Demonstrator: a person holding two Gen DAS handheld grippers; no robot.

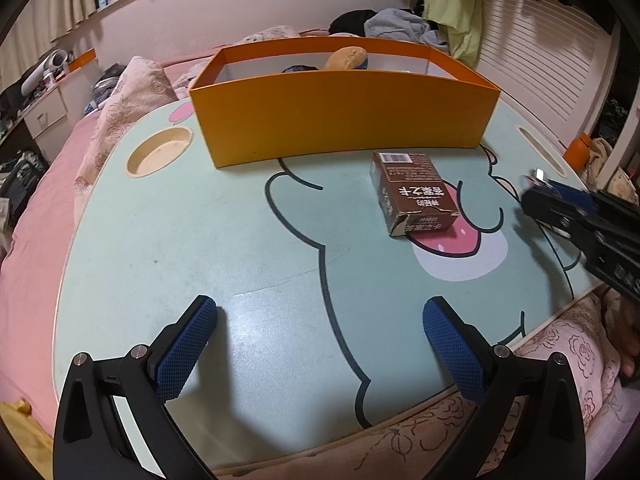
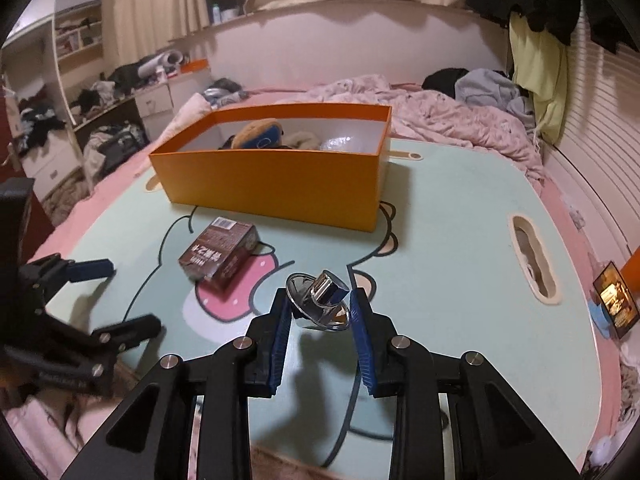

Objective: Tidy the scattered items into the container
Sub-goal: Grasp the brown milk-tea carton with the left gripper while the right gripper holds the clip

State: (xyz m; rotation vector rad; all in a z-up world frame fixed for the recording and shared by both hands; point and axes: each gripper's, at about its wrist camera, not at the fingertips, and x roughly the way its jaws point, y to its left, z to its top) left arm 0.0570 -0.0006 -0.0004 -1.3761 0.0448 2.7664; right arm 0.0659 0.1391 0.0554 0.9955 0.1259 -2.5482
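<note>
Gripping a shiny chrome spinning top between its blue pads, the right tool holds the piece clear of the counter, with the top's shadow falling on the surface below it. Its jaws are narrow and pressed against the top's rim on both sides; the top sits tilted, its stubby handle pointing up and away.

From the left wrist view, the left tool hangs over the near part of the counter with its jaws spread wide and nothing between them. The right tool shows there only as a dark blurred shape at the right edge.

The counter is a pale green lap table printed with a cartoon animal face, standing on a bed with rumpled pink bedding. A brown printed carton lies flat on the cartoon's pink tongue, between the two tools and just in front of the container.

The container is an open orange box at the far side of the counter. Inside it are a tan and blue plush item, something pale and fluffy, and a clear crinkled item. A round cup recess is cut into the counter left of the box.
</note>
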